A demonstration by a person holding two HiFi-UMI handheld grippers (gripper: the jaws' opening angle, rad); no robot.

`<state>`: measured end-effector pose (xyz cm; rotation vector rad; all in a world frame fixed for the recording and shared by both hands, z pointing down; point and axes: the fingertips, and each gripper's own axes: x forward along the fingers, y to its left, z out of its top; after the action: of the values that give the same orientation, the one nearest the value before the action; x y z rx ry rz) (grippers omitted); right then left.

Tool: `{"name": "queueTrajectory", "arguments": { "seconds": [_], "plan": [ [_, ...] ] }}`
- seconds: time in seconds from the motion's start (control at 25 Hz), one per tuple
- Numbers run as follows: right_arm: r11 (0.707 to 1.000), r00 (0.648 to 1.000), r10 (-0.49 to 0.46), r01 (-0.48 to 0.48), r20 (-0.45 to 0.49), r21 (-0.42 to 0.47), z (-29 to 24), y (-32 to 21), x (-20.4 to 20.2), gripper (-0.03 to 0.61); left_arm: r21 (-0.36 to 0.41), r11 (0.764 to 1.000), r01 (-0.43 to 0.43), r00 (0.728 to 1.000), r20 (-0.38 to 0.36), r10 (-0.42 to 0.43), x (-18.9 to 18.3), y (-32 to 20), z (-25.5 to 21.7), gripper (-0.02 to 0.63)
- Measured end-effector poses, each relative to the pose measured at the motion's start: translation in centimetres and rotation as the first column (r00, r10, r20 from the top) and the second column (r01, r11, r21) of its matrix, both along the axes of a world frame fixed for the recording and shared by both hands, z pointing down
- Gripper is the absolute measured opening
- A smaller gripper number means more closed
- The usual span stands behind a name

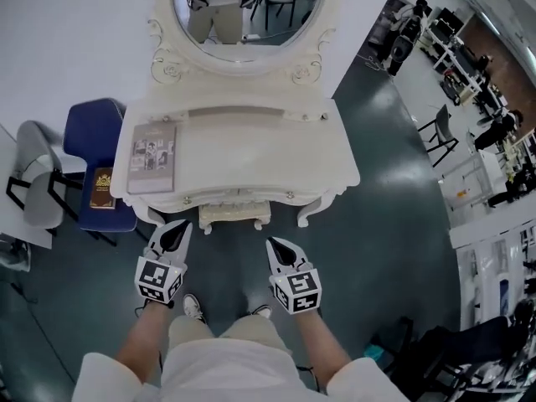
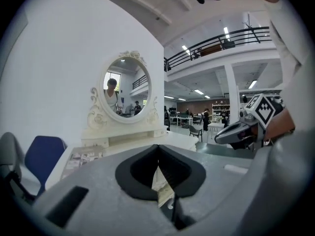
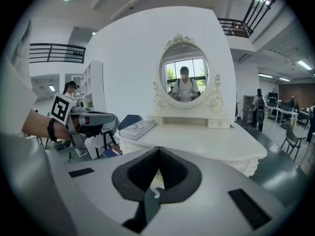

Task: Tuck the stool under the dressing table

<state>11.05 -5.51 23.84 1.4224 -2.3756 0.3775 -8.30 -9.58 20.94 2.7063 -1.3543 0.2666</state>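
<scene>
Nearest are the person's pale trousers and two shoes on the dark floor, with a bare forearm reaching out on either side. The left gripper is held just short of the dressing table's near left corner. Its black jaws are pressed together tip to tip with nothing between them. The right gripper is level with it, a little to the right and apart from it. Its jaws are likewise closed flat on each other and hold nothing. Neither gripper touches any furniture. Just beyond them the stool sits tucked beneath the dressing table. Only the stool's carved cream near edge shows, between the table's front legs. On the left part of the white tabletop lies a grey booklet, flat and near the left edge. At the far side of the top an oval mirror rises in a scrolled cream frame, and it reflects the person and both grippers. Left of the table stands a blue chair with a dark book on its seat. A grey chair stands further left, and a white wall is behind them.
</scene>
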Motion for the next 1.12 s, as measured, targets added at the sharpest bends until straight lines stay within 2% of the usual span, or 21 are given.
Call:
{"name": "queueTrajectory", "arguments": {
  "seconds": [0.24,0.4,0.56,0.88,1.12],
  "plan": [
    [0.993,0.999,-0.023,0.017,0.049,0.121,-7.1,-0.4,0.7,-0.002,0.138,0.990,0.013,0.999,-0.035,-0.008,0.1,0.2,-8.2,0.015],
    [0.982,0.997,-0.032,0.017,0.077,0.188,-11.4,-0.8,1.4,-0.002,0.256,0.966,0.037,0.998,-0.061,-0.022,-0.8,0.9,-14.0,0.015],
    [0.973,0.995,-0.044,0.022,0.089,0.230,-14.5,-0.5,2.9,-0.002,0.334,0.940,0.073,0.995,-0.095,-0.044,-2.1,2.3,-18.4,0.015],
    [0.954,0.994,-0.025,-0.009,0.111,0.301,-19.0,1.0,6.0,-0.002,0.390,0.912,0.130,0.989,-0.116,-0.092,-5.5,4.1,-22.6,0.015],
    [0.935,0.992,0.061,-0.096,0.112,0.341,-20.9,2.5,9.1,-0.002,0.402,0.900,0.167,0.983,-0.144,-0.118,-6.4,6.1,-23.8,0.015]
  ]
}}
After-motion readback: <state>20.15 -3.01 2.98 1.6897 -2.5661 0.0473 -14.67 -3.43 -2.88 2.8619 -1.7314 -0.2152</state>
